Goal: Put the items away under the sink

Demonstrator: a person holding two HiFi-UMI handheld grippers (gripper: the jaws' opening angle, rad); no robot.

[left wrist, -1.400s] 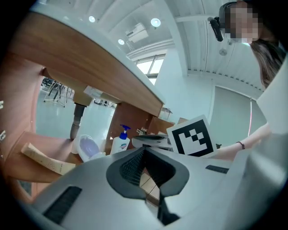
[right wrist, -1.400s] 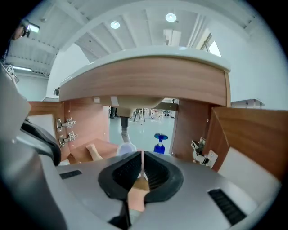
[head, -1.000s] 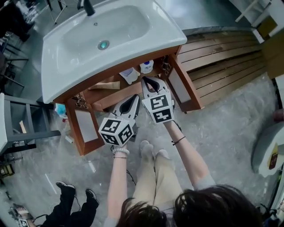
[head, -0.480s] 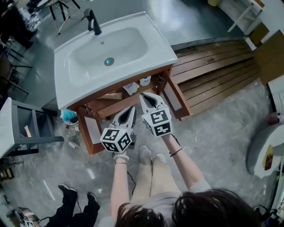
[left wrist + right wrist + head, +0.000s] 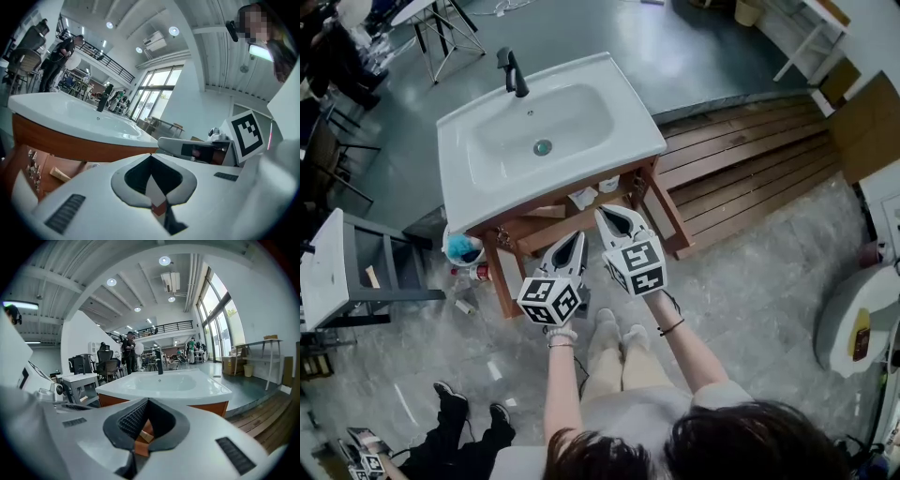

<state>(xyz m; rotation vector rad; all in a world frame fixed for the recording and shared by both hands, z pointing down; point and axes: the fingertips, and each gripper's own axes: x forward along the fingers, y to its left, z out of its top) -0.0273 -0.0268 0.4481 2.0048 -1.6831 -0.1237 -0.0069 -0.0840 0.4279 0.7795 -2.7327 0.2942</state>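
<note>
Status: both tools are empty and held just in front of the open table (image 5: 667, 214), the wooden stand that carries the sink (image 5: 628, 111). Fingers of the left gripper (image 5: 574, 238) are pressed together with nothing between them; its own view shows only a thin seam. Fingers of the right gripper (image 5: 613, 217) are likewise closed on nothing, tips pointing at the opening near the table's right front corner.

Stowed goods, on the shelf under the sink:
- a white pouch (image 5: 581, 198), about midway along the front edge;
- a white jar (image 5: 607, 184), just beside it toward the right front corner;
- a tan tube (image 5: 60, 174), lying flat toward the left.

All three sit inside the frame, apart from both grippers.

Outstanding: on the floor by the table's left front corner stand a blue-and-white item (image 5: 463, 249) and a small red-and-white bottle (image 5: 480, 272). What they are exactly cannot be made out.

Assessment: the work appears to be between placements, with no new pick begun. If the floor goods belong to the job, the next move calls for bringing the left gripper round the left front corner, opening its fingers and taking the bottle upright by its body. The door panels appear to stand open and would need shutting last. Risk: knocking the neighbouring item during the reach.
</note>
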